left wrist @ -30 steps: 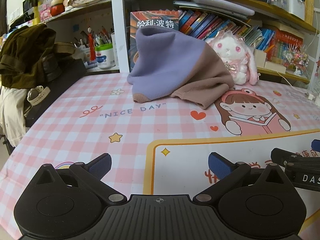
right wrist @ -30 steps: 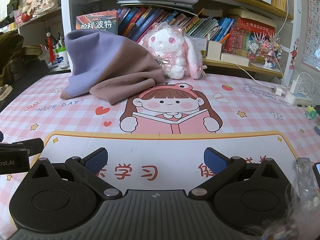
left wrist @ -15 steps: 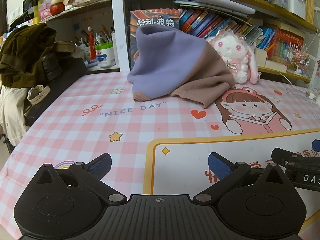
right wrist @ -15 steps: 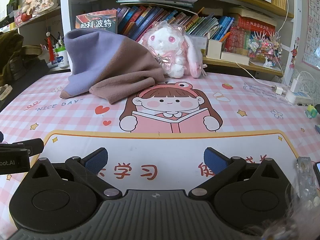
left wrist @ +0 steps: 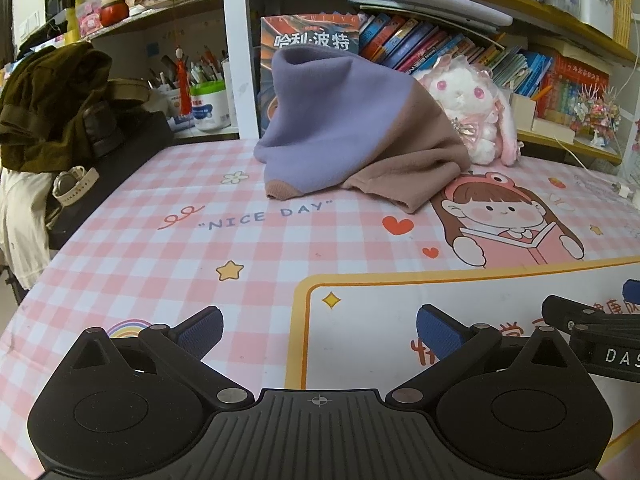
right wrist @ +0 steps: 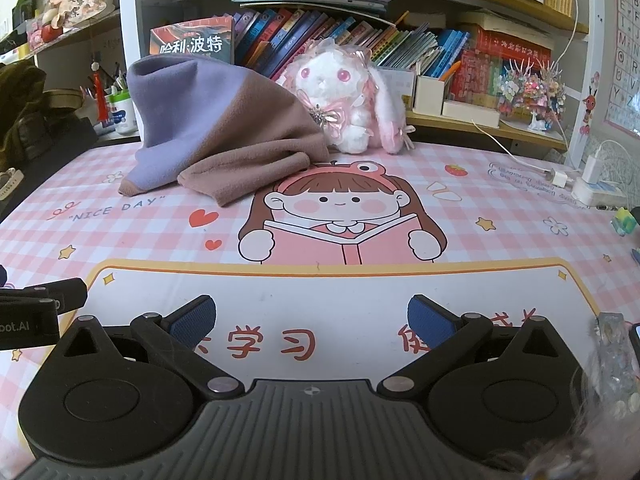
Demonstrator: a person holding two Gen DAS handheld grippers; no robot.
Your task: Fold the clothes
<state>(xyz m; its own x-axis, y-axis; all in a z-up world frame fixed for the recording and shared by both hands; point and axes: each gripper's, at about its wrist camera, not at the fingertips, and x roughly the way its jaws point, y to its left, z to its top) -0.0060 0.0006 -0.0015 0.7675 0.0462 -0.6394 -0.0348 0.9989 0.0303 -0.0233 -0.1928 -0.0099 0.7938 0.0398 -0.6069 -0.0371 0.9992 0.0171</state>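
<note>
The purple-and-brown garment [left wrist: 352, 132] is heaped at the far edge of the pink checked desk mat [left wrist: 160, 264], propped against the shelf books, just left of the plush rabbit [right wrist: 344, 108], its long axis running left-right. It is seen well ahead of both claws, ahead-right of the left gripper [left wrist: 318, 330] and ahead-left of the right gripper [right wrist: 312, 320], neither judged clearly nearer. Both claws are held wide apart and empty, low over the mat's near side, in a cluttered study corner.
</note>
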